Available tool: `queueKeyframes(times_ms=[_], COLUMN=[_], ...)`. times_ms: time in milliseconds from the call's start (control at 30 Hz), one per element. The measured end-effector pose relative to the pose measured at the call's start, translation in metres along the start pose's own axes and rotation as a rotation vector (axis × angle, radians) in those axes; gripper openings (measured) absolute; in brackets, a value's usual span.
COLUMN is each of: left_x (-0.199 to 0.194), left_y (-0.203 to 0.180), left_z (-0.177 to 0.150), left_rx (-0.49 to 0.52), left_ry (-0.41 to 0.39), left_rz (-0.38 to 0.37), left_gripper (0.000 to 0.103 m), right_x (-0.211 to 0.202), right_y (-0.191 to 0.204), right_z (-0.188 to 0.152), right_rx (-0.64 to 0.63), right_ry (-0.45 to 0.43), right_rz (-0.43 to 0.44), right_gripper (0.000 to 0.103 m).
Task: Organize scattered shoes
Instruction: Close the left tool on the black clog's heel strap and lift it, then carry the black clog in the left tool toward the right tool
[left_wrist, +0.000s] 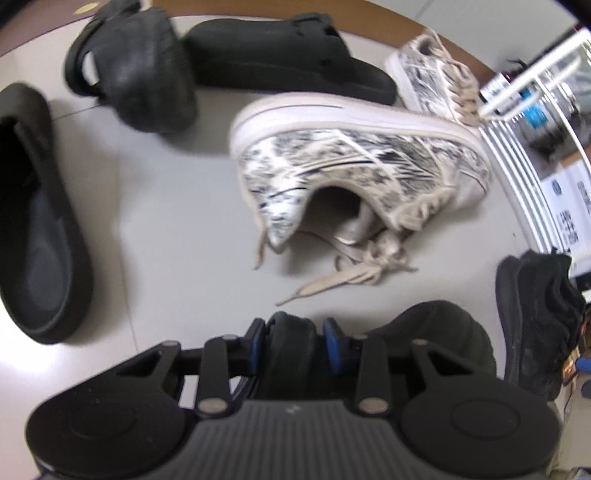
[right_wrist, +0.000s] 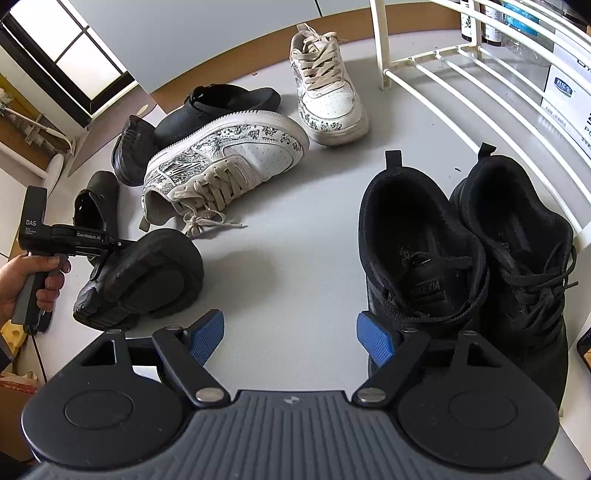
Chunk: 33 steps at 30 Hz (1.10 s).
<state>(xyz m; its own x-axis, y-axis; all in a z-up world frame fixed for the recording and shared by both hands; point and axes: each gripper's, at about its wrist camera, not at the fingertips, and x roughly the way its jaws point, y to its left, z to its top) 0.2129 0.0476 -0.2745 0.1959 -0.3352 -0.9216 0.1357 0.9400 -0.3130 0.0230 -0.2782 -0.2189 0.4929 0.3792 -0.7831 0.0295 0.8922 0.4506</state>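
My left gripper (left_wrist: 293, 343) is shut on the edge of a black slipper (left_wrist: 436, 332). In the right wrist view that gripper (right_wrist: 122, 245) holds the slipper (right_wrist: 155, 273) tilted with its sole showing, just off the table. A white patterned sneaker (left_wrist: 362, 162) (right_wrist: 229, 158) lies on its side in the middle, laces loose. Its mate (right_wrist: 328, 88) stands upright farther back. My right gripper (right_wrist: 290, 338) is open over bare table, beside a pair of black sneakers (right_wrist: 424, 251) standing together.
Other black slippers (left_wrist: 33, 221) (left_wrist: 136, 70) and a black clog (left_wrist: 280, 59) lie scattered at the left and back. A white wire rack (right_wrist: 480, 85) runs along the right, with boxes behind it. A person's hand (right_wrist: 22, 280) grips the left handle.
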Motion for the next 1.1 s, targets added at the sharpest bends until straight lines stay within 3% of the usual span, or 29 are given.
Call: queueKeyframes(times_ms=[933, 967, 1000, 1033, 1100], left_x=[0.055, 0.053, 0.052, 0.050, 0.042], left_y=[-0.122, -0.124, -0.126, -0.128, -0.128], left_z=[-0.009, -0.008, -0.008, -0.007, -0.005], left_rx=[0.248, 0.254, 0.259, 0.265, 0.269], left_ry=[0.053, 0.046, 0.039, 0.032, -0.003], left_rz=[-0.117, -0.117, -0.117, -0.117, -0.112], left_gripper=[0.036, 0.038, 0.047, 0.064, 0.074], right_x=[0.005, 0.004, 0.004, 0.004, 0.004], right_y=[0.002, 0.002, 0.002, 0.002, 0.001], right_z=[0.000, 0.000, 0.000, -0.001, -0.001], right_rx=[-0.007, -0.007, -0.007, -0.007, -0.007], right_ry=[0.015, 0.016, 0.016, 0.017, 0.017], right_rz=[0.007, 0.007, 0.007, 0.007, 0.007], right_gripper=[0.083, 0.083, 0.083, 0.083, 0.083])
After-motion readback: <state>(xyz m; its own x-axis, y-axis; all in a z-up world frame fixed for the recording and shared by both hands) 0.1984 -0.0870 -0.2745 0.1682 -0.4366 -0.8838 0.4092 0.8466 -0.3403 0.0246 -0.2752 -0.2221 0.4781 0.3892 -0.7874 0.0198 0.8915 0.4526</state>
